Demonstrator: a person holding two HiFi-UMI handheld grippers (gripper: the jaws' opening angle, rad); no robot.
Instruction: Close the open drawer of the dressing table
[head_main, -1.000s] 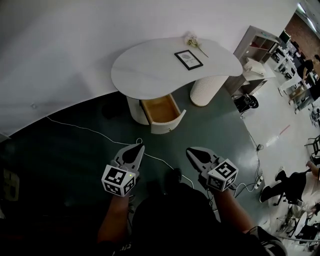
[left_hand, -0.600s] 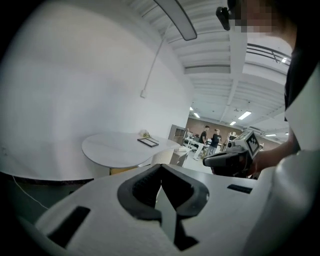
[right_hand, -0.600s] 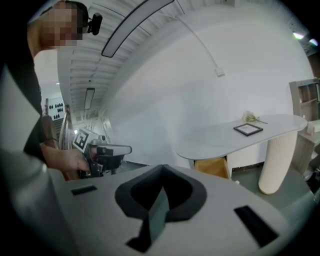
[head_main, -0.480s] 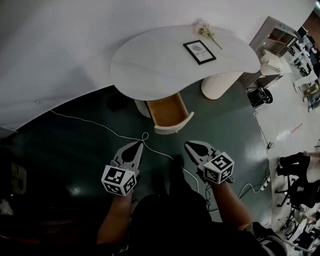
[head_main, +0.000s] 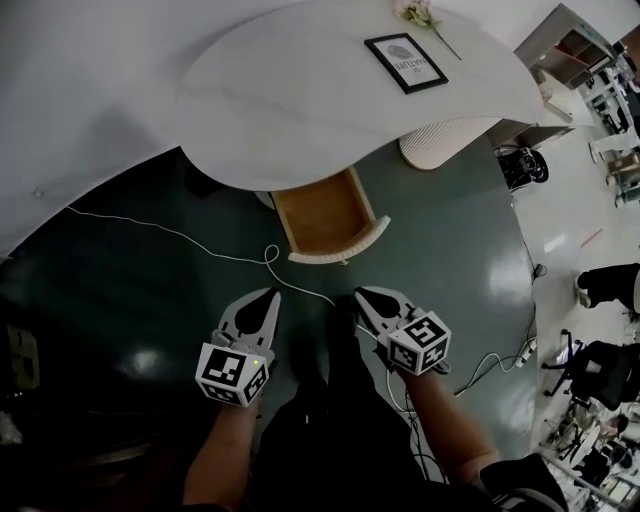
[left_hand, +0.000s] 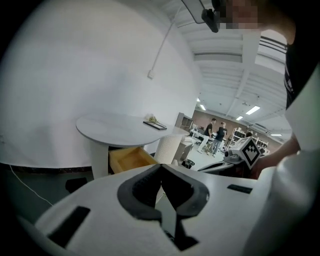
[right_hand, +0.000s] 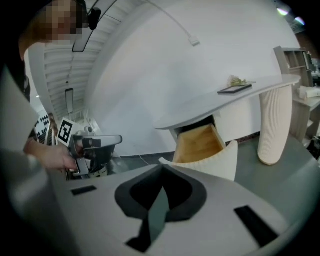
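Note:
The white dressing table (head_main: 320, 100) stands against the wall. Its drawer (head_main: 322, 215) is pulled out toward me, showing a bare wooden inside and a curved white front (head_main: 345, 245). My left gripper (head_main: 268, 294) and right gripper (head_main: 360, 294) hover side by side over the dark floor, a short way in front of that drawer front and apart from it. Both are shut with nothing between the jaws. The left gripper view has the drawer (left_hand: 131, 158) beyond the closed tips (left_hand: 161, 165). In the right gripper view the drawer front (right_hand: 220, 159) sits just past the tips (right_hand: 162, 166).
A framed picture (head_main: 405, 62) and a flower sprig (head_main: 420, 14) lie on the tabletop. A ribbed white pedestal (head_main: 440, 145) holds up its right end. A white cable (head_main: 200, 245) runs across the floor left of the drawer. Shelving (head_main: 575, 45) and a chair base (head_main: 525, 165) stand at the right.
The head and both grippers have come closer to the table and lower, so the drawer looks larger and nearer. The drawer stays open and both grippers stay shut.

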